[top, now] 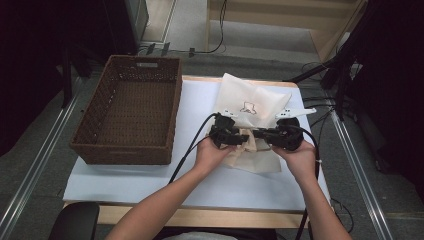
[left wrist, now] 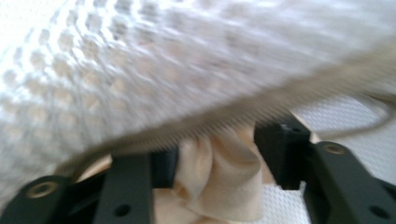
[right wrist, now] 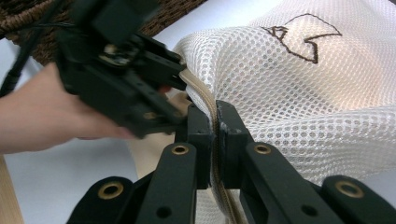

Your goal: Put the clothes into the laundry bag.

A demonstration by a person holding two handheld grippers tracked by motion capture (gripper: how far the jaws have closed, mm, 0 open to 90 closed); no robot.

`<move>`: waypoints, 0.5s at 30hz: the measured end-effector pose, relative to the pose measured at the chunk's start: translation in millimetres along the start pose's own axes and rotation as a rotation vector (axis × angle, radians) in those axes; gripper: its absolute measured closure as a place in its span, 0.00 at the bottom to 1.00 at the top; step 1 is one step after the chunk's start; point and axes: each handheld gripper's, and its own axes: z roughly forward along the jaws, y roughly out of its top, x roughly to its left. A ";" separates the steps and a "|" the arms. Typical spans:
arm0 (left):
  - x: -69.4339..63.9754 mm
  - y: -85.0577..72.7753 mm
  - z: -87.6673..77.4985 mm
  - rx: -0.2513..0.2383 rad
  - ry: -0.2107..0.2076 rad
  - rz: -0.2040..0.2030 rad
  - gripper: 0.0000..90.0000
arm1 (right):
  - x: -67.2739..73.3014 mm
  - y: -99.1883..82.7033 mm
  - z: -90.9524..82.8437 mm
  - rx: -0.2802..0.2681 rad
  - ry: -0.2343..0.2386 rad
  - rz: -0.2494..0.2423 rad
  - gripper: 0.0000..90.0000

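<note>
While right gripper (right wrist: 215,140) pinches mesh bag (right wrist: 303,93) zipper edge — left gripper (left wrist: 217,161) open.

A white mesh bag (top: 248,107) with a small dark embroidered figure is lying on the counter just right of the basket, its near zipper edge (right wrist: 205,100) lifting up, and beige cloth (left wrist: 219,179) is bunching crumpled at its opening.

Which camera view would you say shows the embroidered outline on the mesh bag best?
The right gripper view: the embroidered outline sits large and sharp on the mesh bag. The high view shows it small; the left gripper view has blurred mesh.
</note>
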 end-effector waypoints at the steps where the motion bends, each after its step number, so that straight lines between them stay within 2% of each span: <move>1: -1.5 -0.8 -2.8 -0.002 0.002 0.004 0.52 | 0.2 0.0 0.0 -0.001 0.000 0.001 0.97; 4: -6.1 -4.9 -13.7 -0.002 -0.003 0.030 0.46 | 1.0 0.2 0.1 0.000 0.000 -0.001 0.97; 9: -13.8 -10.6 -33.8 -0.001 0.015 0.078 0.38 | 1.6 0.2 0.3 0.003 0.002 -0.003 0.97; 12: -14.3 -15.3 -48.0 -0.012 0.014 0.078 0.35 | 1.6 0.2 -0.2 0.000 -0.001 -0.006 0.97; 15: -11.5 -22.6 -55.6 0.003 0.021 0.066 0.35 | 1.4 0.1 -0.3 -0.001 -0.001 -0.004 0.97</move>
